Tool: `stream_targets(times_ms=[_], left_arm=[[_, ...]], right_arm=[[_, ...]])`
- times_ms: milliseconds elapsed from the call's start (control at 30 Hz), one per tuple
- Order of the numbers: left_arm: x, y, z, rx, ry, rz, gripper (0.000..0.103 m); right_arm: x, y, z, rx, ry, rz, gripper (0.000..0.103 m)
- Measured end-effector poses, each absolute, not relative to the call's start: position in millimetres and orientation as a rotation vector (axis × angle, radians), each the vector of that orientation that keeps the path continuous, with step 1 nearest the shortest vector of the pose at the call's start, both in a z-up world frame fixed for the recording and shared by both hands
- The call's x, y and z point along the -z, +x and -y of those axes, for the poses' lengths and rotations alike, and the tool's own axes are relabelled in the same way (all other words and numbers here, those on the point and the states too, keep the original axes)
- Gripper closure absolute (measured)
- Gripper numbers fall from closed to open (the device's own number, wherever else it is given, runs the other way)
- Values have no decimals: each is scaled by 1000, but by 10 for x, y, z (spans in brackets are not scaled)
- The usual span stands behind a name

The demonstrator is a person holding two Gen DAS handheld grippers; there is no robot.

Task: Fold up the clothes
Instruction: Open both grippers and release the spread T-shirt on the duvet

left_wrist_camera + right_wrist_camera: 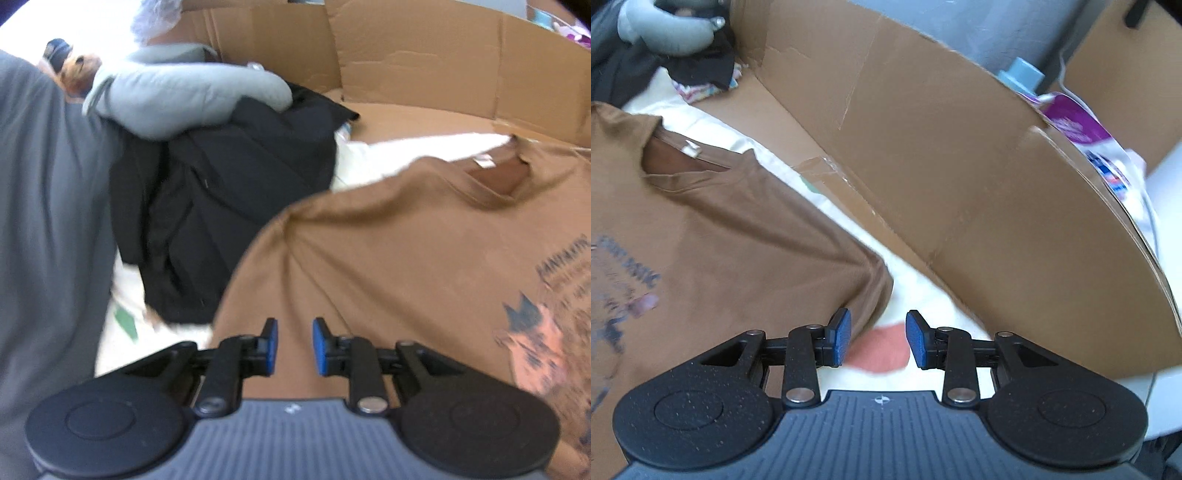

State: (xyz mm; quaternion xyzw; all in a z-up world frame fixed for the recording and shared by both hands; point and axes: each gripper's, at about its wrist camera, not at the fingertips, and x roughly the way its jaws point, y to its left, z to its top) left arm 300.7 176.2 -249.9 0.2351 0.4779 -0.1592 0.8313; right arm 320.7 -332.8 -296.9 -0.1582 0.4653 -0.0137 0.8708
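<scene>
The brown T-shirt (pixel 424 258) lies spread front-up on the pale sheet (pixel 923 295), its dark chest print (pixel 546 306) too blurred to read and the small white neck tag (pixel 691 149) illegible. The left gripper (pixel 294 345) hovers over the shirt's sleeve side, jaws parted and holding nothing. The right gripper (pixel 878 338) stands equally open beside the other sleeve edge, over a blurred pink patch (pixel 882 350), with cardboard walls (pixel 960 166) behind

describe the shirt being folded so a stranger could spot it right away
Start at the tall cardboard wall around the white bedding. Spread flat on that bedding, in front of the pile of black clothes and the grey pillow, lies the brown t-shirt. Only it is laid out flat, with a dark printed picture and lettering on the chest.
</scene>
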Motion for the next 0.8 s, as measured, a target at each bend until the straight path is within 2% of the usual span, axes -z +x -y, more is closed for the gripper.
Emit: stream_targets(times_ms=[167, 333, 567, 667, 800], left_arm=[[2601, 2577, -1894, 364, 418, -1107, 80], [2769, 2244, -1925, 384, 347, -1149, 80], [2939, 2104, -1910, 386, 234, -1181, 78], [3004, 2100, -1892, 368, 211, -1185, 71], [3126, 2094, -1932, 334, 136, -1225, 71]], right_arm=[[2828, 2714, 3354, 25, -243, -963, 63], [2954, 2365, 3316, 15, -191, -970, 64], [3231, 2071, 3202, 30, -118, -964, 63], [3330, 2005, 3144, 45, -100, -956, 63], [3419, 1961, 3079, 53, -78, -955, 63]])
